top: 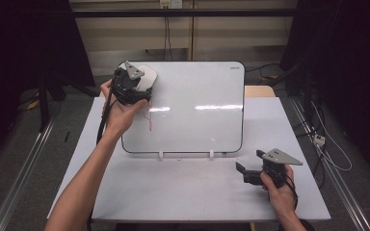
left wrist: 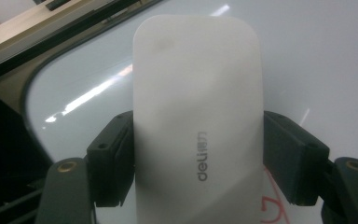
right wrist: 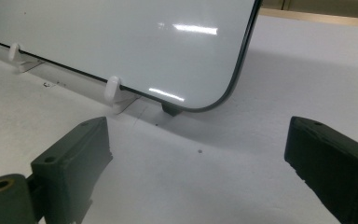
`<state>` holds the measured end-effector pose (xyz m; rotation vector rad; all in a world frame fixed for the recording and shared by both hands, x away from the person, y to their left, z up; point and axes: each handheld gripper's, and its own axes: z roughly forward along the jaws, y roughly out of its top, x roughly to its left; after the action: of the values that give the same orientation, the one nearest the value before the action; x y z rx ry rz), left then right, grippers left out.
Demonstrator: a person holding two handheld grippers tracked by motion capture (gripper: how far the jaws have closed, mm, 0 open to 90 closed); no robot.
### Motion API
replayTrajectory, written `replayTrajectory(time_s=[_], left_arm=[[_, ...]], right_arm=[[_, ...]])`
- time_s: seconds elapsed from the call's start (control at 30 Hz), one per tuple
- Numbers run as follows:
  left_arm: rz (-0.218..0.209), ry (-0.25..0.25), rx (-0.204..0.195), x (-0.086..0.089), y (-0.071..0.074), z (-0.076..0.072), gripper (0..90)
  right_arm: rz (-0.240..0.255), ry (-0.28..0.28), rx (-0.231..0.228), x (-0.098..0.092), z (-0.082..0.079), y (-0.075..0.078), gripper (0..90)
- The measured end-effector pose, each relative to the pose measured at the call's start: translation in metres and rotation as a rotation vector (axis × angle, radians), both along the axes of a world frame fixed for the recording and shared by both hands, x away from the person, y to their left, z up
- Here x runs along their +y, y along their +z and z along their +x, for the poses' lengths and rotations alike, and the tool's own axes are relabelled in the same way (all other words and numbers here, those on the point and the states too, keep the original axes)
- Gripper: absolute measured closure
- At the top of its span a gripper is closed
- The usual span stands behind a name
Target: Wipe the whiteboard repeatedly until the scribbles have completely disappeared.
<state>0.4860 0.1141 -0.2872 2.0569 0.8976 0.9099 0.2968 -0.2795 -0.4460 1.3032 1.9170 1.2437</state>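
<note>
At ten o'clock on the whiteboard (top: 197, 108), the left gripper (left wrist: 198, 163) clasps a white eraser (left wrist: 198, 107) above red marks (top: 149, 119). At four o'clock, the right gripper (right wrist: 200, 172) rests released on the worktop (top: 173, 192).

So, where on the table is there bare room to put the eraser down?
The widest free patch is the table in front of the whiteboard, between the person's left forearm and the right gripper. A narrower strip lies right of the board. The board's upper-left corner is crowded: the left gripper holds the eraser there.
</note>
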Motion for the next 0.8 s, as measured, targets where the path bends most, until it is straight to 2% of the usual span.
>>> replayTrajectory(time_s=[0.13, 0.3, 0.53, 0.67, 0.73, 0.8], left_arm=[[0.011, -0.023, -0.007, -0.010, -0.007, -0.005, 30.9], [0.026, -0.048, -0.004, -0.013, -0.014, -0.010, 30.6], [-0.022, -0.075, 0.024, -0.010, -0.027, -0.016, 29.8], [-0.006, -0.081, 0.029, -0.013, -0.030, -0.019, 29.8], [-0.012, -0.079, 0.025, -0.013, -0.032, -0.021, 29.8], [0.007, -0.084, 0.026, -0.014, -0.033, -0.023, 29.8]], right_arm=[[-0.003, 0.003, -0.001, -0.001, 0.000, 0.000, 7.2], [-0.004, 0.005, -0.002, -0.001, -0.001, 0.000, 7.2], [-0.003, 0.003, -0.002, -0.001, -0.001, 0.000, 7.2], [-0.004, 0.003, -0.001, 0.000, -0.001, 0.000, 7.2], [-0.003, 0.003, -0.001, -0.001, -0.001, 0.000, 7.2], [-0.004, 0.002, 0.000, -0.001, -0.001, 0.000, 7.2]])
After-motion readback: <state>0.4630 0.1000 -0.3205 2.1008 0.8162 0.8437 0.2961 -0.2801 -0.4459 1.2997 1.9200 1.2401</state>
